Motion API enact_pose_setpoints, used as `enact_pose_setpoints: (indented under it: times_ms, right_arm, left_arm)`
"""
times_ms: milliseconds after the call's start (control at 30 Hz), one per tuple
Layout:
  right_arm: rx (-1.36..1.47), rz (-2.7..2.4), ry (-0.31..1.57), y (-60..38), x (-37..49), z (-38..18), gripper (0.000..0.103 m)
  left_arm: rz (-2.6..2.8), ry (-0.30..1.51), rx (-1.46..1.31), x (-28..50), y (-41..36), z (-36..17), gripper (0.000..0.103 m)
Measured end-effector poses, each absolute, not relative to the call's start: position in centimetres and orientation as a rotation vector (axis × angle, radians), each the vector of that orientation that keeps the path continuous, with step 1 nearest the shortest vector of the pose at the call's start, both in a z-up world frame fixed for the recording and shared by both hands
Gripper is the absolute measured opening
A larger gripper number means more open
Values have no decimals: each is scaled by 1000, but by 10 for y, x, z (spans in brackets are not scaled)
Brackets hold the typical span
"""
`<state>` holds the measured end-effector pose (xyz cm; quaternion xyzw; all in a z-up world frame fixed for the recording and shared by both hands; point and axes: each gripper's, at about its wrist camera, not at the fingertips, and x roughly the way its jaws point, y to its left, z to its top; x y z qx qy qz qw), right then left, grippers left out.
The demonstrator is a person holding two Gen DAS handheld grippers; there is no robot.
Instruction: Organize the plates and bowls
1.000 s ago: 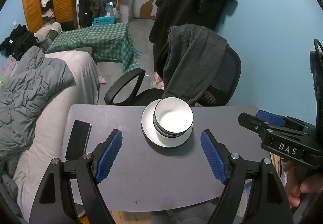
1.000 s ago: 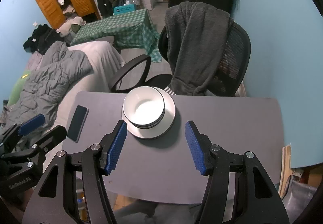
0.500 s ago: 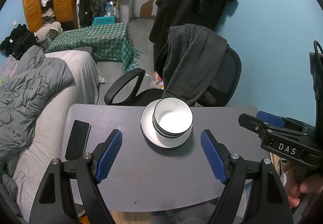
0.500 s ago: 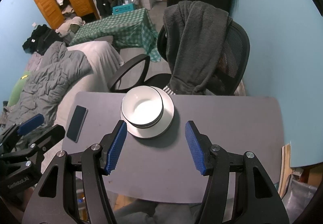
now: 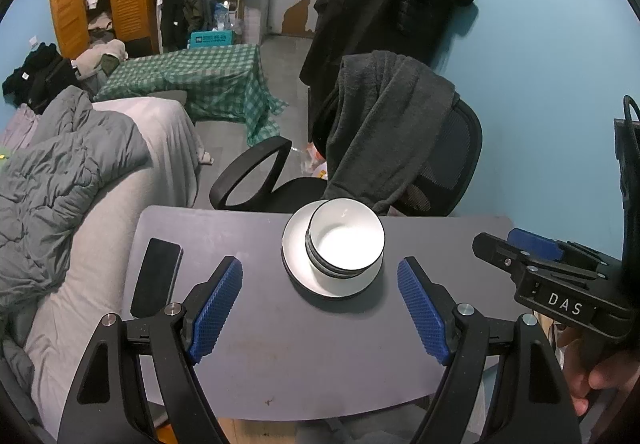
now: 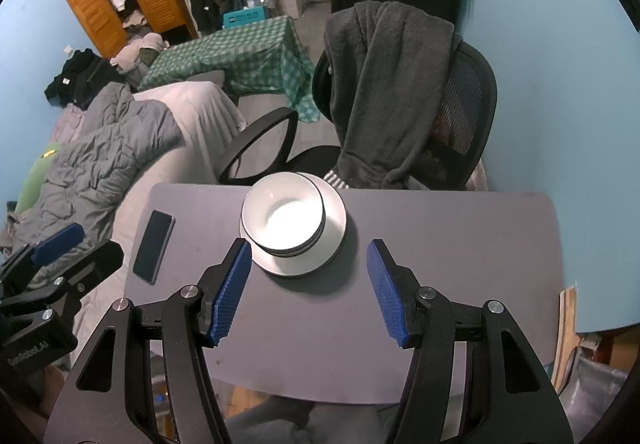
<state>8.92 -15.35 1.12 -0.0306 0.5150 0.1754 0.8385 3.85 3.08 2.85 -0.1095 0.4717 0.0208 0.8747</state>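
Left wrist view: my left gripper hangs released and empty at the bottom, stacked bowls on a plate mid-frame; right gripper released too.

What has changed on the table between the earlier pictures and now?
Nothing visibly changed. The stacked bowls sit on the plate, the phone lies at the left, and the left gripper and right gripper hang open above the table, holding nothing.
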Motion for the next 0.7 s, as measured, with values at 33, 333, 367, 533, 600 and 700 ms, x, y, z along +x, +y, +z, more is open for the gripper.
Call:
enact_pose_setpoints:
  times_ms: [33, 333, 367, 533, 600, 700]
  right_arm:
    - [-66, 371, 1090, -154, 90, 11, 59]
    - [-69, 374, 1089, -151, 89, 11, 59]
    - [-69, 373, 1090, -151, 89, 11, 59]
    - [-68, 373, 1090, -151, 89, 11, 59]
    - [-66, 372, 1090, -151, 89, 11, 58]
    - [-67, 372, 1088, -149, 90, 12, 59]
  left_arm:
    - [41, 998, -227, 40, 30, 28, 81]
    - [60, 1007, -192, 40, 25, 29, 81]
    - [61, 1004, -195, 40, 26, 29, 81]
    - [66, 993, -208, 39, 31, 32, 81]
    - [65, 987, -209, 39, 31, 33, 81]
    - [66, 982, -212, 39, 32, 35, 81]
